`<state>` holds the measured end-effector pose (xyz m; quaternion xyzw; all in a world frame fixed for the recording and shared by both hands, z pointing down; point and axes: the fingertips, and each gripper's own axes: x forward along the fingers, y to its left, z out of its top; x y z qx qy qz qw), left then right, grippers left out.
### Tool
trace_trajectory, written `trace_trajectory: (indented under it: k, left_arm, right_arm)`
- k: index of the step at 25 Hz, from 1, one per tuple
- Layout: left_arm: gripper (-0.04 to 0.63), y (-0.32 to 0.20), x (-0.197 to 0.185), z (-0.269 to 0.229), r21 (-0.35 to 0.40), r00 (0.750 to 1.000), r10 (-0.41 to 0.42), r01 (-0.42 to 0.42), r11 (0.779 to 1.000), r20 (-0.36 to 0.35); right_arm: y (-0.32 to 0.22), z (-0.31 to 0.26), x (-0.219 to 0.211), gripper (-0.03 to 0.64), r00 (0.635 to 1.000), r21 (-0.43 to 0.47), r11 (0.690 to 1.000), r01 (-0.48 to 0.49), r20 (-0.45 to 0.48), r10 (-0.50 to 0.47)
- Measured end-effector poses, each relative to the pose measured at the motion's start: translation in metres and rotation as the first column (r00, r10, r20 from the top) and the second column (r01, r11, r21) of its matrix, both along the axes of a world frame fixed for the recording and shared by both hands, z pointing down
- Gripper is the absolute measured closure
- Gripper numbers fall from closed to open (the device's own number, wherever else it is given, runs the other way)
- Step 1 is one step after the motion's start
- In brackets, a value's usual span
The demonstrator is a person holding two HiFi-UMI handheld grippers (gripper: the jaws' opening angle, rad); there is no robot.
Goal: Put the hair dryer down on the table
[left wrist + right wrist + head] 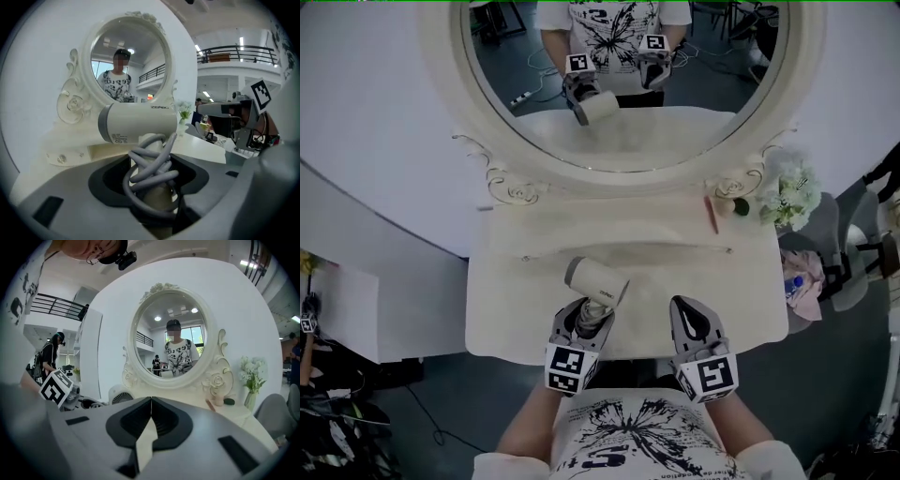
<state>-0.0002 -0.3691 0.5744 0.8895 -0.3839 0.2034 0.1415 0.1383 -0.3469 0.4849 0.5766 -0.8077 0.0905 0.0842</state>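
The left gripper (pixel 589 317) clamps the hair dryer (pixel 598 279) handle (cord-wrapped) near the dressing table (pixel 516 300) front edge; the right gripper (pixel 686 306) is closed on nothing, with open tabletop beyond its fingertips.

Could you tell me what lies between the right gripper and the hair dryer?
Nothing: in the head view, only bare table shows between the right gripper and the hair dryer.

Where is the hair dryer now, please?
In the head view, the left gripper holds the hair dryer at the table's front edge, beside the shut right gripper.
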Motion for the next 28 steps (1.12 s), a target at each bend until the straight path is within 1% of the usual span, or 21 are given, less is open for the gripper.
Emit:
trace_trajectory:
  k: [2, 4, 7, 10, 13, 16, 18, 26, 28]
  left_arm:
    - [0.336, -0.006, 0.006, 0.021, -0.058, 0.999, 0.047, -0.045, 0.997, 0.024]
    - [0.336, -0.011, 0.011, 0.041, -0.107, 0.993, 0.099, -0.092, 0.990, 0.061]
    - [0.336, -0.015, 0.014, 0.069, -0.173, 0.977, 0.170, -0.146, 0.974, 0.130]
    - [0.336, -0.018, 0.015, 0.092, -0.233, 0.960, 0.217, -0.174, 0.957, 0.176]
    - [0.336, -0.021, 0.015, 0.109, -0.295, 0.946, 0.240, -0.171, 0.940, 0.216]
    - [0.336, -0.025, 0.016, 0.117, -0.299, 0.932, 0.256, -0.175, 0.938, 0.257]
    - [0.336, -0.027, 0.017, 0.118, -0.293, 0.928, 0.261, -0.180, 0.939, 0.266]
    - [0.336, -0.028, 0.019, 0.118, -0.288, 0.930, 0.262, -0.184, 0.940, 0.257]
    - [0.336, -0.029, 0.019, 0.113, -0.272, 0.937, 0.257, -0.190, 0.943, 0.238]
  right_arm:
    - [-0.008, 0.011, -0.002, 0.598, 1.000, -0.028, 1.000, -0.007, 0.007, 0.007]
    - [-0.016, 0.020, -0.005, 0.598, 1.000, -0.047, 0.999, -0.002, 0.008, 0.003]
    - [-0.023, 0.031, -0.012, 0.598, 1.000, -0.073, 0.997, 0.005, 0.011, -0.004]
    - [-0.028, 0.039, -0.013, 0.598, 1.000, -0.093, 0.996, 0.009, 0.012, -0.008]
    - [-0.032, 0.044, -0.009, 0.598, 1.000, -0.109, 0.994, 0.002, 0.017, 0.000]
    - [-0.036, 0.047, -0.003, 0.598, 1.000, -0.119, 0.993, -0.013, 0.019, 0.016]
    - [-0.038, 0.048, 0.000, 0.598, 0.999, -0.125, 0.992, -0.023, 0.021, 0.026]
    - [-0.047, 0.048, -0.002, 0.598, 1.000, -0.131, 0.991, -0.014, 0.018, 0.017]
    - [-0.048, 0.046, -0.006, 0.598, 1.000, -0.127, 0.992, -0.003, 0.013, 0.004]
